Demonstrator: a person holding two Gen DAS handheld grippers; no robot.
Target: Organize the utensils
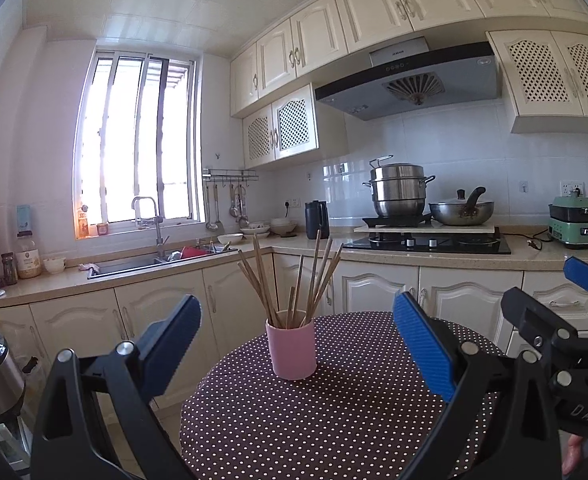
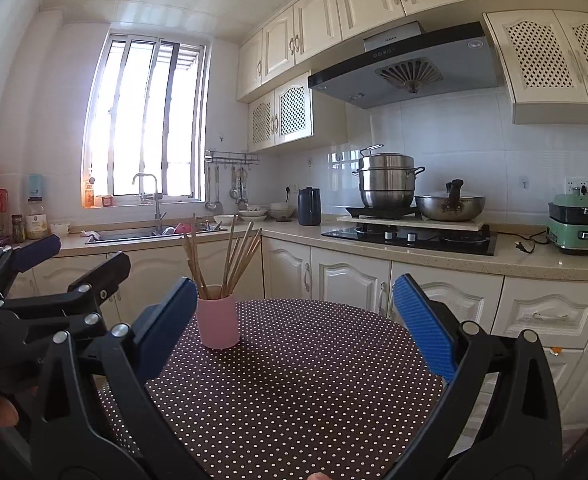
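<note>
Pink cup (image 1: pixel 291 347) of chopsticks (image 1: pixel 294 280) stands upright on the dotted round table (image 1: pixel 334 420), nothing else on the cloth. Left gripper (image 1: pixel 298 344) and right gripper (image 2: pixel 294 328) both hang wide apart, empty, side by side short of the cup. Sink (image 1: pixel 142 264) and stove (image 1: pixel 426 242) sit on the counter behind.

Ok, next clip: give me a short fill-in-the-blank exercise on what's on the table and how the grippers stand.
1. The chopsticks stand in a ____ cup.
2. The cup rests on a round table covered in a ____-patterned cloth.
3. Both the left gripper and the right gripper are ____, holding nothing.

Missing words: pink; polka-dot; open
</note>
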